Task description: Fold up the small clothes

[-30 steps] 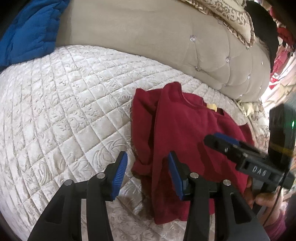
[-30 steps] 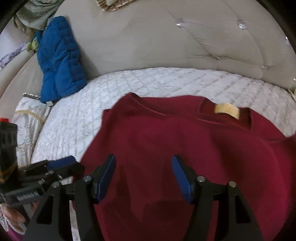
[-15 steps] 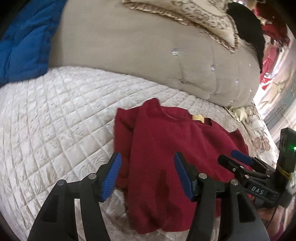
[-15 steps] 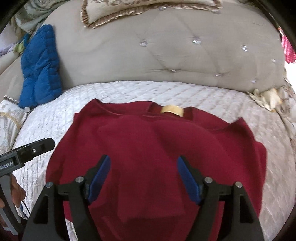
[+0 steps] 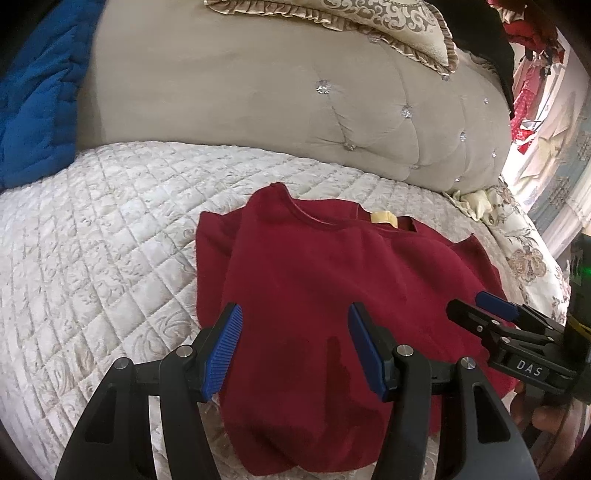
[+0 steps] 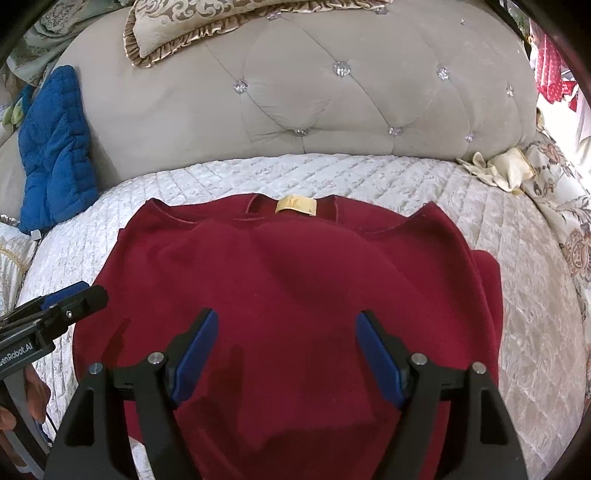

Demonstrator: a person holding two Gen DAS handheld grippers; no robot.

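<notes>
A white quilted bedspread (image 6: 369,177) fills the lower half of both views, running up to a grey tufted headboard (image 6: 332,92) across the top. At the upper left of my right view a blue padded garment (image 6: 55,147) leans where headboard and bed meet; a frilled patterned pillow (image 6: 192,22) sits on the headboard's top edge. The red sweater (image 6: 295,288) lies flat in the middle of the bedspread, sleeves folded in over the body, collar toward the headboard with a yellow label (image 6: 295,205) showing inside the neck.

My right gripper (image 6: 286,354) hangs above the sweater's lower middle at the bottom centre of its view; its jaws have just been opening and stand wide apart, nothing pinched between them, the cloth lying below untouched. My left gripper (image 5: 295,347) hovers over the sweater's left edge at the bottom of its view; its jaws have also just been opening, stand clearly parted and hold nothing.
</notes>
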